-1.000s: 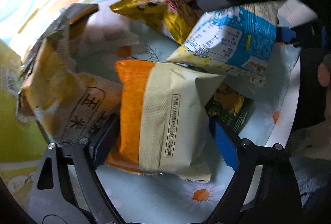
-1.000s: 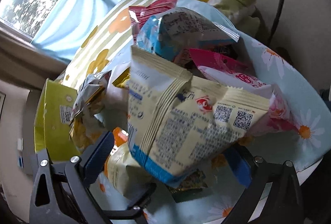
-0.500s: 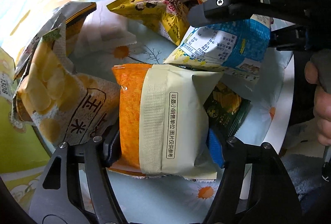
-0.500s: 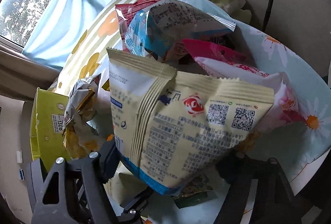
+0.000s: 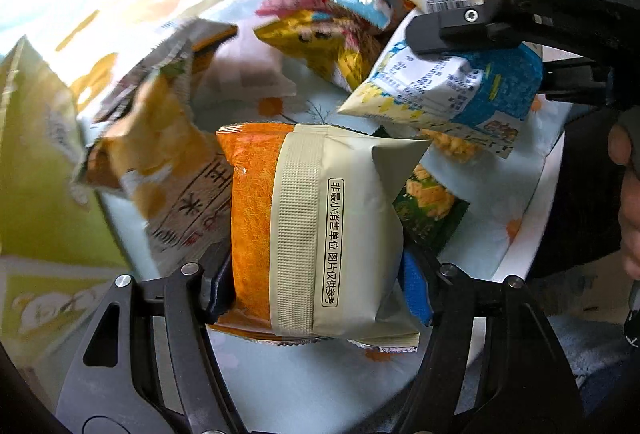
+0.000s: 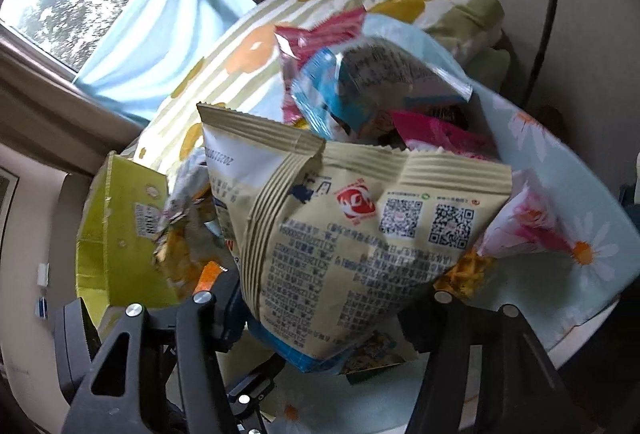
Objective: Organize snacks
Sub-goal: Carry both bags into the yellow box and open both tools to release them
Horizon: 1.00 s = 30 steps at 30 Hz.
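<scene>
about nine snack bags [image 5: 320, 234], two grippers [image 5: 320, 290], one green box [image 6: 116, 234]

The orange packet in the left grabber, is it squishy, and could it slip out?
Probably squishy: the orange packet looks puffed, and its wrapper creases where the left gripper pinches it. It is likely light for its size. The film looks glossy, so it might slip, though both fingers press its sides.

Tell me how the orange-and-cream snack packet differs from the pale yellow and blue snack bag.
The orange-and-cream snack packet is smaller and plainer, with one line of print; the pale yellow and blue snack bag is larger, covered in text and QR codes. The packet sits in the left gripper, the bag in the right gripper. Both are sealed, puffy, and clamped between fingers.
</scene>
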Tool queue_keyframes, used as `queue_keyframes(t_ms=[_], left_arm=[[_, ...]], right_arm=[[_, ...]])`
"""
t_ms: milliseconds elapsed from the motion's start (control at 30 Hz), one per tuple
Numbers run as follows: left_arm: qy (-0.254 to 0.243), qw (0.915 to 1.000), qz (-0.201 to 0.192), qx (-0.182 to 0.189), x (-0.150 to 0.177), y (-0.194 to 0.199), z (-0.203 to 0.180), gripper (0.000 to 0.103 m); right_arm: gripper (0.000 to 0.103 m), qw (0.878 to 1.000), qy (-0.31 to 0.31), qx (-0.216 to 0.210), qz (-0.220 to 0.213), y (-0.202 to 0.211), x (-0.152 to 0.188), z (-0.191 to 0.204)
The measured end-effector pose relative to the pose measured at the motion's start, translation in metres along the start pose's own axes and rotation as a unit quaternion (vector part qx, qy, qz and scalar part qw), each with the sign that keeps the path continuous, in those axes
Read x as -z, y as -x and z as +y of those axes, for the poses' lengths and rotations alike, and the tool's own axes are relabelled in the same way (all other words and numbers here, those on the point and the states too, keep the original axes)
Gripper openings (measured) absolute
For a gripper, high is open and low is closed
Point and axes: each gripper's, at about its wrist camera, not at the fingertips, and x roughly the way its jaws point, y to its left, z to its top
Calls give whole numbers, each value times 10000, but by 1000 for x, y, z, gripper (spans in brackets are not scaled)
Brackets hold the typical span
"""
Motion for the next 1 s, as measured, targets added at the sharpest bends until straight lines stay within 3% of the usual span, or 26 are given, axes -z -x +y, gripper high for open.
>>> queue_keyframes(t_ms=[233, 433, 733, 867, 1000], left_arm=[[495, 9972, -457, -313, 3, 61, -4, 64], [1317, 9841, -941, -728, 9, 114, 28, 64], [2218, 9547, -1459, -1345, 23, 185, 124, 64], [2425, 9445, -1554, -1578, 29, 207, 179, 64], [2653, 9379, -1503, -1652, 34, 217, 249, 64]], right_arm=[[57, 9976, 638, -163, -222, 51, -8, 28], [57, 9866, 1503, -549, -334, 85, -21, 74], [57, 9647, 2368, -1105, -341, 74, -20, 168], [57, 9552, 2692, -1195, -298, 49, -17, 218], [57, 9536, 2760, -1190, -159, 9, -18, 269]])
